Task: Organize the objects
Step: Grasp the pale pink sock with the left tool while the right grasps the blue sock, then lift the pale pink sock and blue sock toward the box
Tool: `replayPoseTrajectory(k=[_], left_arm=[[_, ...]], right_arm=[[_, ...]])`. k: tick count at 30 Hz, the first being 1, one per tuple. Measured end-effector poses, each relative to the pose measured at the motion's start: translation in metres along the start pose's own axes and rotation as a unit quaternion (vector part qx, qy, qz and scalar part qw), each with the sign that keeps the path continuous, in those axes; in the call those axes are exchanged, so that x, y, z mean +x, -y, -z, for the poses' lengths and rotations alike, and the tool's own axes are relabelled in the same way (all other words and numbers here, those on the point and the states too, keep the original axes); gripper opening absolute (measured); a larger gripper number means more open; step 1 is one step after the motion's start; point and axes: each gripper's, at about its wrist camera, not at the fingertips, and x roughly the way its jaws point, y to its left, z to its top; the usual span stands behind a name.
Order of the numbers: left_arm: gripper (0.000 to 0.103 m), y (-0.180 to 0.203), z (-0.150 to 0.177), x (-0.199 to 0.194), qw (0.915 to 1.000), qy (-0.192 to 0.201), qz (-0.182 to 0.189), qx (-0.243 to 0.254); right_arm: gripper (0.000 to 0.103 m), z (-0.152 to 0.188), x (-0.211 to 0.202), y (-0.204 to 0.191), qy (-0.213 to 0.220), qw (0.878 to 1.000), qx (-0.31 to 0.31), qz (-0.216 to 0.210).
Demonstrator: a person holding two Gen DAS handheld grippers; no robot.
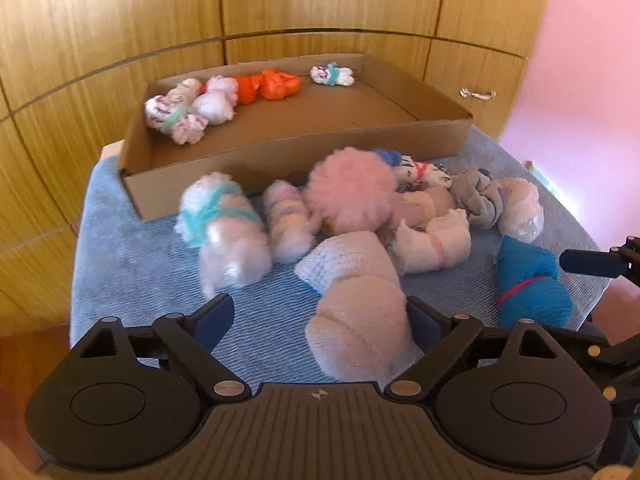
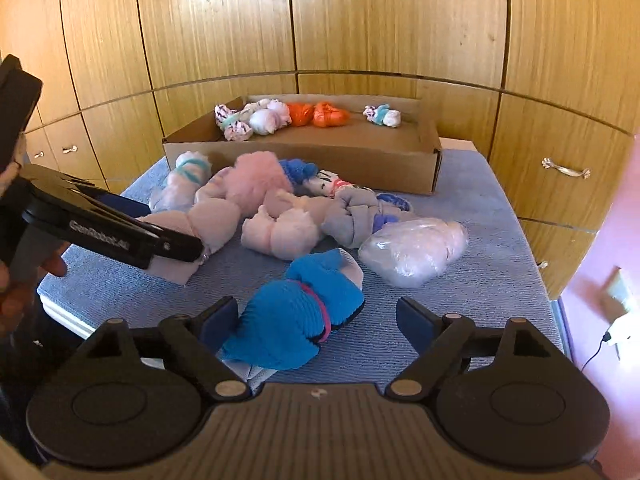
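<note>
A pile of rolled sock bundles lies on a blue cloth-covered table in front of a shallow cardboard box. The box holds several bundles, among them an orange one. My left gripper is open; a pale pink rolled bundle lies between its fingers, against the right one. My right gripper is open around a blue bundle with a pink band, which rests near its left finger. The left gripper shows in the right wrist view over the pale pink bundle.
A fluffy pink pom-pom bundle, a white one with a teal band, a grey one and a plastic-wrapped one lie in the pile. Wooden cabinet doors stand behind the table. A pink wall is at right.
</note>
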Motion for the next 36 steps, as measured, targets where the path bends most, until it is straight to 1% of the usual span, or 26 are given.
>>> replayPoseTrajectory(k=[4, 6, 7, 8, 9, 10, 11, 12, 13, 15, 17, 20, 25, 28, 31, 36], left_arm=[[0.094, 0.013, -0.003, 0.009, 0.9991, 0.007, -0.018, 0.037], [0.092, 0.014, -0.003, 0.013, 0.9989, 0.006, -0.016, 0.044], [0.087, 0.014, -0.003, 0.016, 0.9988, 0.004, -0.012, 0.046], [0.084, 0.014, -0.002, 0.017, 0.9988, 0.001, -0.011, 0.049], [0.08, 0.013, -0.002, 0.018, 0.9988, 0.0, -0.006, 0.049], [0.072, 0.012, -0.001, 0.017, 0.9989, 0.002, 0.001, 0.047], [0.066, 0.011, -0.001, 0.016, 0.9991, 0.001, 0.01, 0.042], [0.056, 0.01, -0.001, 0.015, 0.9992, 0.001, 0.016, 0.037], [0.051, 0.011, -0.001, 0.013, 0.9992, 0.001, 0.017, 0.036], [0.046, 0.012, -0.001, 0.011, 0.9991, -0.003, 0.021, 0.035], [0.045, 0.013, -0.001, 0.008, 0.9989, -0.009, 0.033, 0.032], [0.045, 0.013, 0.001, 0.005, 0.9988, -0.01, 0.039, 0.028], [0.045, 0.01, 0.005, -0.004, 0.9988, -0.011, 0.044, 0.017], [0.045, 0.01, 0.007, -0.015, 0.999, -0.002, 0.039, 0.021], [0.045, 0.01, 0.008, -0.024, 0.999, 0.007, 0.031, 0.032], [0.045, 0.004, 0.01, -0.03, 0.9992, 0.005, 0.026, 0.029]], right_arm=[[0.082, -0.002, 0.007, -0.007, -0.001, 1.0, 0.028, 0.007], [0.08, -0.002, 0.013, -0.012, -0.006, 0.999, 0.035, 0.009], [0.075, -0.002, 0.016, -0.014, -0.006, 0.999, 0.034, 0.011], [0.073, -0.002, 0.018, -0.017, -0.006, 0.999, 0.033, 0.014], [0.067, -0.001, 0.02, -0.02, -0.007, 0.999, 0.031, 0.019], [0.061, -0.001, 0.022, -0.021, -0.009, 0.999, 0.031, 0.021], [0.061, 0.0, 0.023, -0.021, -0.007, 0.999, 0.032, 0.022], [0.058, 0.0, 0.022, -0.021, -0.006, 0.999, 0.032, 0.024], [0.055, 0.0, 0.022, -0.02, -0.006, 0.999, 0.032, 0.025], [0.054, 0.0, 0.019, -0.018, -0.008, 0.999, 0.032, 0.024], [0.053, 0.001, 0.015, -0.018, -0.008, 0.999, 0.025, 0.025], [0.052, -0.001, 0.009, -0.016, -0.009, 1.0, 0.021, 0.015], [0.052, -0.003, 0.001, -0.021, 0.003, 1.0, -0.018, -0.003], [0.052, -0.003, -0.002, -0.024, 0.01, 0.999, -0.044, -0.019], [0.052, -0.006, -0.001, -0.023, 0.008, 0.998, -0.058, -0.026], [0.052, -0.01, -0.007, -0.02, 0.018, 0.996, -0.082, -0.034]])
